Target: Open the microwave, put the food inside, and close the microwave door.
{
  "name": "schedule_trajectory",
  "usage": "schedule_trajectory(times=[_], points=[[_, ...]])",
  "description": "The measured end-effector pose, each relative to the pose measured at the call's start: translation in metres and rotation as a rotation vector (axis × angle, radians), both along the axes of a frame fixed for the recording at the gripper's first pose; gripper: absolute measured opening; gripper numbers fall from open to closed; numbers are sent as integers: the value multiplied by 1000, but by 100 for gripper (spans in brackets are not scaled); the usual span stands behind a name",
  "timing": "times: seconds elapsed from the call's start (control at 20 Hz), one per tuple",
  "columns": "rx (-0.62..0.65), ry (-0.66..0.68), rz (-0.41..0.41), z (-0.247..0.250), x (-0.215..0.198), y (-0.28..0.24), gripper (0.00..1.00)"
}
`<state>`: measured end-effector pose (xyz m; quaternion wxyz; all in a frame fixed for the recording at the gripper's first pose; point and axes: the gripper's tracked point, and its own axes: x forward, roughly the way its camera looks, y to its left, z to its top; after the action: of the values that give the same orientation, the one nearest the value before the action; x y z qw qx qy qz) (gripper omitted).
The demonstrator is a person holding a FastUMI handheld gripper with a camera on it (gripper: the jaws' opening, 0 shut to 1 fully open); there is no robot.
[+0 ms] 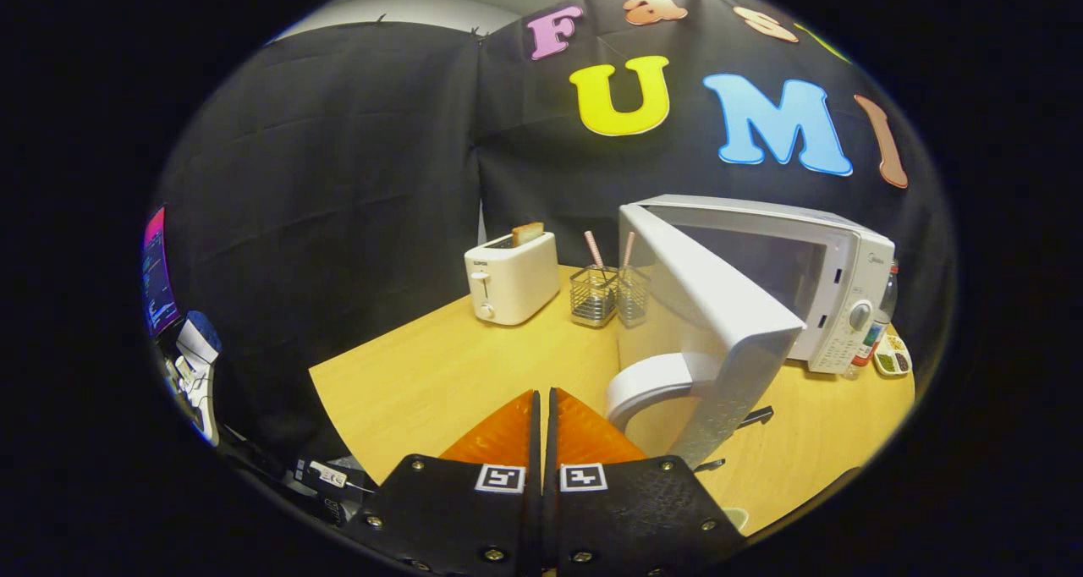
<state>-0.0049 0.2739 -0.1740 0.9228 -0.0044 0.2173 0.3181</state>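
Two jaws together, boxy microwave [833, 281] agape

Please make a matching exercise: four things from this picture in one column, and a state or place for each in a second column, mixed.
1. microwave door
2. toaster
3. wire holder
4. fingers

a. together, nothing between them
b. a slice sticks out of the top
c. swung open
d. stands between toaster and microwave

Pairs: 1-c, 2-b, 3-d, 4-a
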Motion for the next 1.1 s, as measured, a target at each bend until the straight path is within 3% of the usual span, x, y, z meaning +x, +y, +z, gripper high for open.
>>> schedule_trajectory(times=[1.1], points=[[-78, -28, -399, -1, 145, -143, 1]])
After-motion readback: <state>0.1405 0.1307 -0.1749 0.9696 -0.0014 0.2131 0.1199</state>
